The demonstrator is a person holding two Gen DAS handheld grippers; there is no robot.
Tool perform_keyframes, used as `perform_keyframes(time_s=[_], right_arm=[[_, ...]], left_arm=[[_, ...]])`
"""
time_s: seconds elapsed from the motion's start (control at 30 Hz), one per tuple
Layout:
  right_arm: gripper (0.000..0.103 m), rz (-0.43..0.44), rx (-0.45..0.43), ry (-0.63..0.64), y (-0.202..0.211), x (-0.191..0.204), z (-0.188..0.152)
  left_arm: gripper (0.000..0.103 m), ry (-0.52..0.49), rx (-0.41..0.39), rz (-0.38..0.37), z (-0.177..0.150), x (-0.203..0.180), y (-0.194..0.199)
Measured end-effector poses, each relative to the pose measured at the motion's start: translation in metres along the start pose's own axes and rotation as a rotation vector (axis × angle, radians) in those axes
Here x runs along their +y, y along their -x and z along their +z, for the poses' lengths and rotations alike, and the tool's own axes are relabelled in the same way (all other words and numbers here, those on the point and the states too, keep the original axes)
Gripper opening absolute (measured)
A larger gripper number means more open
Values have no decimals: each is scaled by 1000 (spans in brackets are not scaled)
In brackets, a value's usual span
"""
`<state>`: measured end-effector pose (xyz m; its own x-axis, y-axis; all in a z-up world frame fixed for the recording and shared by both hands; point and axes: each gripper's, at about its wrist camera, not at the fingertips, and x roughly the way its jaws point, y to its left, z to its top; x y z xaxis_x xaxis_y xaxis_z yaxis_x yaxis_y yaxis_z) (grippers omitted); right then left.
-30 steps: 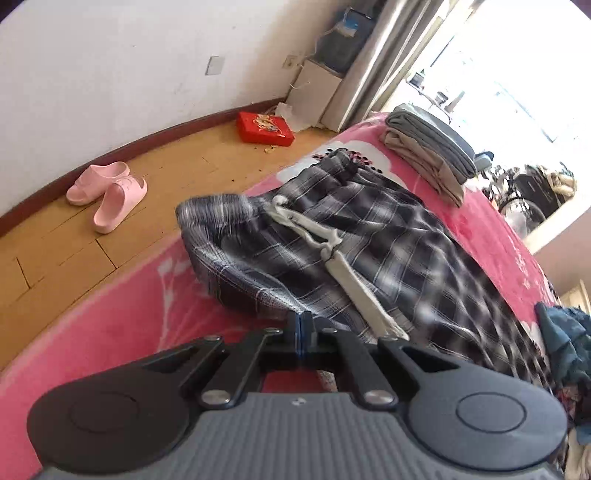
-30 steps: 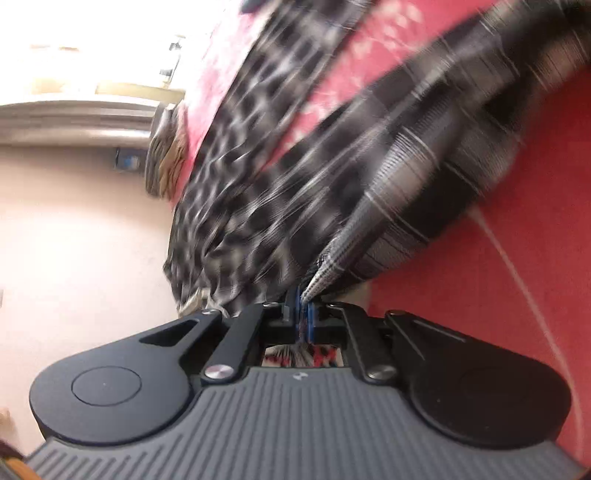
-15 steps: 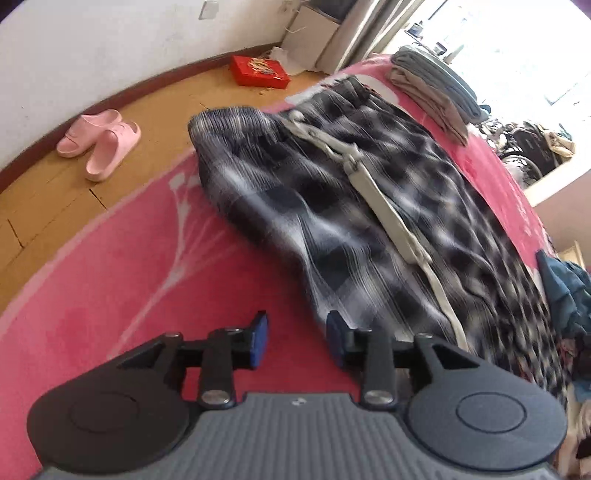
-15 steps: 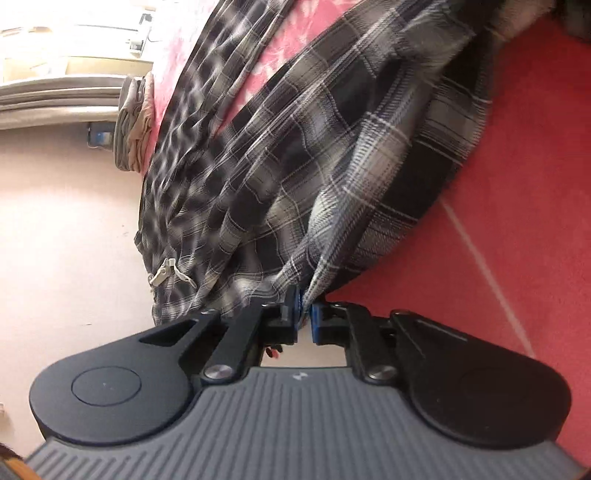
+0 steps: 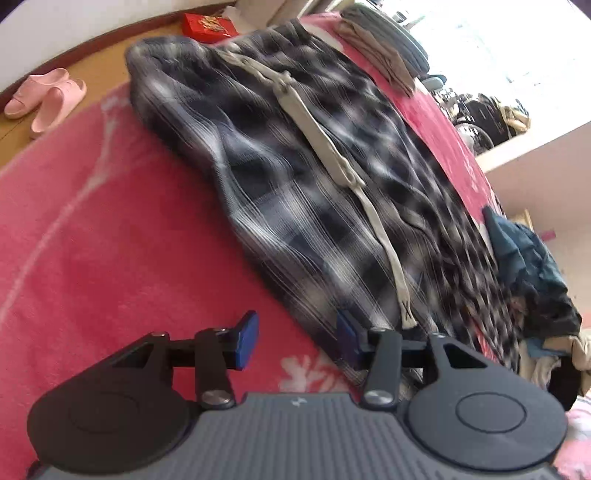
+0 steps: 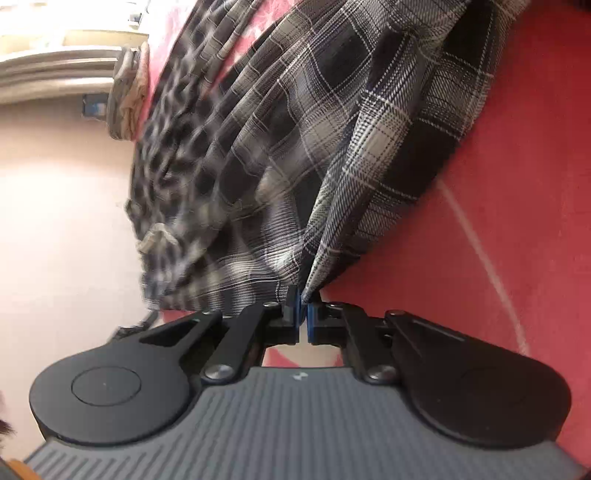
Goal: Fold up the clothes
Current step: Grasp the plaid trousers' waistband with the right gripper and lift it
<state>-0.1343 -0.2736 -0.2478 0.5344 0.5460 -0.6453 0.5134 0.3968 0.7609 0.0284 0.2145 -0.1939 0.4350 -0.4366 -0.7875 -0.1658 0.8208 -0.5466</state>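
Observation:
Black-and-white plaid trousers (image 5: 295, 177) with a pale drawstring (image 5: 325, 147) lie spread across the red blanket (image 5: 110, 240) on the bed. My left gripper (image 5: 295, 341) is open and empty; its right finger touches the near edge of the trousers. In the right wrist view the same plaid trousers (image 6: 332, 129) hang bunched from my right gripper (image 6: 302, 306), which is shut on a pinched fold of the fabric just above the red blanket (image 6: 517, 184).
Folded grey and beige clothes (image 5: 384, 55) are stacked at the far end of the bed. A heap of dark blue clothes (image 5: 528, 266) lies at the right. Pink slippers (image 5: 44, 96) and a red box (image 5: 208, 26) sit on the wooden floor.
My left gripper has opened, let go of the trousers and moved nearer over the blanket. My right gripper stays shut on the plaid fabric, which has shifted.

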Motion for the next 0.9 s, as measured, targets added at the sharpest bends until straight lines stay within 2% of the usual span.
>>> perform_keyframes(time_s=[0.1,0.17,0.2,0.27,0.33,0.47,0.57,0.63,0.67,0.73,0.8,0.9], right_arm=[[2,25,-16,-9,6,4,2],[2,46,-22,-16,10,7,5],[2,55,-26,-13,12,10,6],[2,64,-36,4,17,17,10],[2,75,-42,14,20,23,13],[2,64,-45,87,34,36,13],[2,-19,1,68,19,23,13],[2,-82,40,38,3,8,13],[2,-94,50,20,-2,3,13],[2,-93,42,10,-5,0,13],[2,-89,35,4,-4,-1,13],[4,-84,24,-4,-3,-1,11]], left_arm=[[37,3,-4,22,-2,-7,-15],[18,24,-14,44,-3,-11,-20],[2,32,-15,59,-3,-12,-20],[1,58,-11,83,-4,-14,-19],[1,104,5,92,-5,-15,-9],[1,107,20,121,-9,-15,10],[1,87,99,169,-14,-5,-3],[2,84,129,158,-14,2,-7],[6,64,109,141,-11,2,-1],[28,6,14,120,-2,2,19],[35,-12,-81,131,10,7,37],[36,-19,-190,144,37,15,45]])
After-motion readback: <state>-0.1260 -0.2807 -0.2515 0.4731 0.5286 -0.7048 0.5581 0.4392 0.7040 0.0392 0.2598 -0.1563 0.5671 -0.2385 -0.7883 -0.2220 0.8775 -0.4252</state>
